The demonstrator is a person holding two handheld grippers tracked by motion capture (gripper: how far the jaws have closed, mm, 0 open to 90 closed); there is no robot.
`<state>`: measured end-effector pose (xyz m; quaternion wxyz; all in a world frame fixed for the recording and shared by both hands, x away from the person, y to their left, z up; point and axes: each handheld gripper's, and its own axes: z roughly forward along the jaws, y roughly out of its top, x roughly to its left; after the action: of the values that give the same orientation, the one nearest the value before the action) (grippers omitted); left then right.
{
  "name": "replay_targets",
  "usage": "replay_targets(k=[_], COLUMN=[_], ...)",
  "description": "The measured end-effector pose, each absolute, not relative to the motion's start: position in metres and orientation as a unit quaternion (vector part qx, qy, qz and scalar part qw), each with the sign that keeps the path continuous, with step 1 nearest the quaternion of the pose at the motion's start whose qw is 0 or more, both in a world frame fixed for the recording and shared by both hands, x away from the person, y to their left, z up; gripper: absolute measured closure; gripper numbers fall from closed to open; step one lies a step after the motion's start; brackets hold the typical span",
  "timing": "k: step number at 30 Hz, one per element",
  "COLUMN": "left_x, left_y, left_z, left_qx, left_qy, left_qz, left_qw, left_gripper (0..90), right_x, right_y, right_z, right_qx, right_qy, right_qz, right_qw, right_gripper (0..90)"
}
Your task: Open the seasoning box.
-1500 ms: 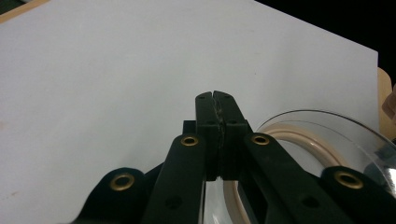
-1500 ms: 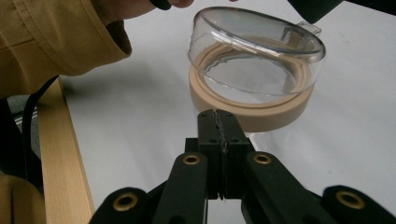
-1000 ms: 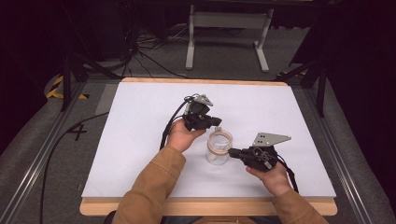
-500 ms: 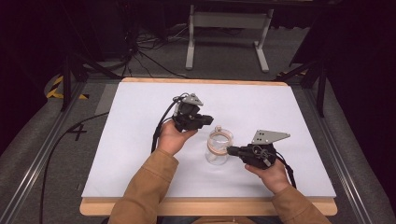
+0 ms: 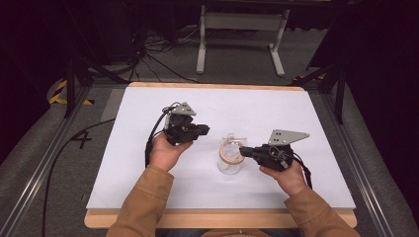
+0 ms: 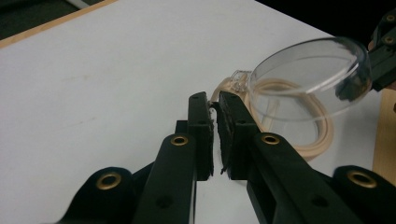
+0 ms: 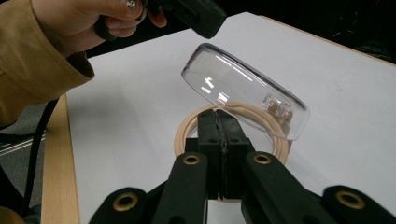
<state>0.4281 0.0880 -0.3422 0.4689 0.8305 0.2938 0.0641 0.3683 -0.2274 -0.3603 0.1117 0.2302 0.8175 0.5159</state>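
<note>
Desk: a wooden desk (image 5: 148,219) under a white sheet (image 5: 276,106) that leaves a strip of wood bare along the near edge.
Left arm: a tan sleeve (image 5: 143,205) comes in over the near edge, left of middle.
Right arm: a tan sleeve (image 5: 316,217) comes in over the near edge, right of middle.
Left gripper: the left gripper (image 5: 203,131) is held above the sheet near the desk's middle, just left of the jar, pointing toward it and apart from it.
Left gripper's jaws: in the left gripper view (image 6: 212,105) they stand a narrow slit apart with nothing between them; they have just been opening.
Right gripper: the right gripper (image 5: 243,153) comes at the jar from its right, between the desk's middle and its near edge, with a grey three-cornered plate (image 5: 287,136) on top.
Right gripper's jaws: in the right gripper view (image 7: 217,116) they are pressed together at the jar's rim; whether they pinch it I cannot tell.
Jar: a clear glass jar (image 5: 230,165) stands on the sheet a little nearer the near edge than the desk's middle.
Lid: the clear lid (image 7: 243,95) is tilted up off the mouth, hinged at the far side.
Seal: a tan ring (image 5: 230,152) lies around the jar's open mouth.
</note>
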Motion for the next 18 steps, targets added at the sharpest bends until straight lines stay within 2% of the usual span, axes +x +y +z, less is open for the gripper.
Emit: replay_targets(k=[18], left_x=[0.398], left_y=[0.141], left_z=[-0.346], left_qx=[0.81], left_qy=[0.347], left_qz=[0.086], left_qw=[0.464], left_gripper=[82.8], right_x=[0.398], right_y=[-0.223], right_z=[-0.349], right_qx=[0.214], right_qy=[0.811], right_qz=[0.53], right_qw=[0.125], right_gripper=[89.9])
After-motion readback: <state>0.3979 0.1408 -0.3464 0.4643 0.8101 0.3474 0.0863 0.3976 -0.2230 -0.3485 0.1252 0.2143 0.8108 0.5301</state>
